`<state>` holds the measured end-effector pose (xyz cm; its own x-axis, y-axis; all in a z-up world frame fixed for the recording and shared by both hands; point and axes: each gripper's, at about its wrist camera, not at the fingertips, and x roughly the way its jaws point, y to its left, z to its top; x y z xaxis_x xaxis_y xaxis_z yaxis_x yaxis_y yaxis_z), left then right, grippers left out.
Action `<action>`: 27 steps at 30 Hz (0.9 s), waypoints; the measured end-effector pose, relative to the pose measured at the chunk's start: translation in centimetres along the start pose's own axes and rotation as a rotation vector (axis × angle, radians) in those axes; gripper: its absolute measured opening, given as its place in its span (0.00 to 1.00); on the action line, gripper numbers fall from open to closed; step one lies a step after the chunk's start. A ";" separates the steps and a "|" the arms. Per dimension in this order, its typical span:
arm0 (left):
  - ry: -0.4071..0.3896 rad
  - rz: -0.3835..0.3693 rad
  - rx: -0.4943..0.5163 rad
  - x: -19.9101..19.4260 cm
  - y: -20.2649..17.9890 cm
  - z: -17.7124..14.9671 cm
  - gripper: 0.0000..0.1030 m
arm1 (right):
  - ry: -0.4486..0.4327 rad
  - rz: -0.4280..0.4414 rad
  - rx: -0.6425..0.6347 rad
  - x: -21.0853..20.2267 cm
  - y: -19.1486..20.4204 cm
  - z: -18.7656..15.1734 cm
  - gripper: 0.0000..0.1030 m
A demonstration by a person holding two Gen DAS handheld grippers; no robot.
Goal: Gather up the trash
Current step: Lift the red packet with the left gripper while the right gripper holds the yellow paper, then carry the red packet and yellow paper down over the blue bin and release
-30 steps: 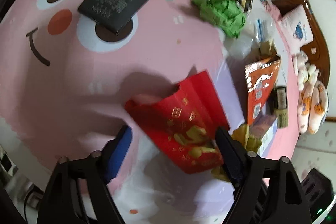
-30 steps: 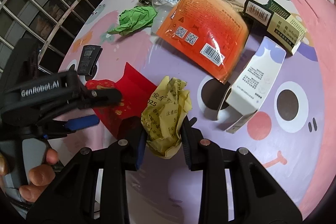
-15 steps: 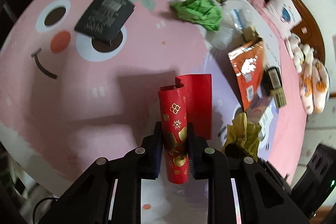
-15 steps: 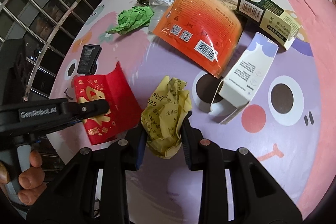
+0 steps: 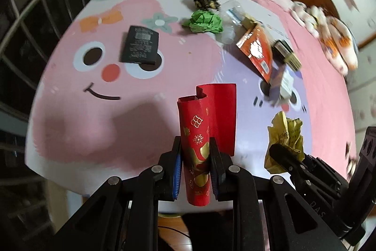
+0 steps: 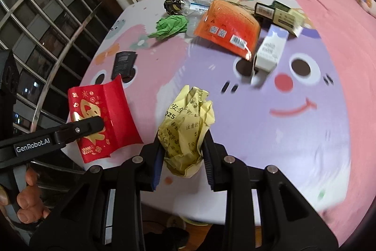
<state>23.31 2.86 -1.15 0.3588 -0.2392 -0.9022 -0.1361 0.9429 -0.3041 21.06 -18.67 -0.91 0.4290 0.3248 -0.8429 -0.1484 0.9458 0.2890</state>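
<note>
My left gripper (image 5: 195, 165) is squeezed tight on the red envelope (image 5: 206, 124), which stands up tall above the table (image 5: 70, 133). My right gripper (image 6: 182, 154) is clamped on the yellow paper ball (image 6: 188, 126). No bin shows, and the green paper wad (image 6: 170, 26) lies far across, nearer my left.

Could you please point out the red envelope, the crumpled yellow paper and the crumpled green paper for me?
red envelope (image 5: 196, 133): left wrist view, gold-printed front.
crumpled yellow paper (image 6: 185, 119): right wrist view, printed middle.
crumpled green paper (image 5: 204, 21): left wrist view, centre of wad.
</note>
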 end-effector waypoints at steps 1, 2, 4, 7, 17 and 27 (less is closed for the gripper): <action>-0.006 -0.003 0.022 -0.7 0.4 -0.6 0.20 | -0.011 -0.005 0.018 -0.5 0.7 -1.2 0.26; -0.012 -0.009 0.043 -1.4 0.8 -1.2 0.20 | -0.021 -0.008 0.031 -0.9 1.3 -2.1 0.26; -0.025 -0.026 0.086 -2.8 1.7 -2.7 0.20 | -0.029 -0.011 0.059 -1.6 2.4 -4.2 0.26; -0.036 -0.036 0.143 -4.3 2.6 -5.1 0.20 | -0.042 -0.022 0.072 -2.6 4.6 -8.1 0.26; -0.024 -0.070 0.269 -6.3 4.9 -13.6 0.20 | 0.007 -0.051 0.128 -3.6 7.7 -17.7 0.26; 0.056 -0.039 0.366 -1.1 4.7 -20.5 0.20 | 0.153 -0.056 0.196 1.0 5.3 -25.0 0.26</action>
<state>3.35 2.81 -7.85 0.3052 -0.2791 -0.9104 0.2196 0.9509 -0.2179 -1.54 -13.40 -11.56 0.2894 0.2825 -0.9146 0.0532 0.9492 0.3100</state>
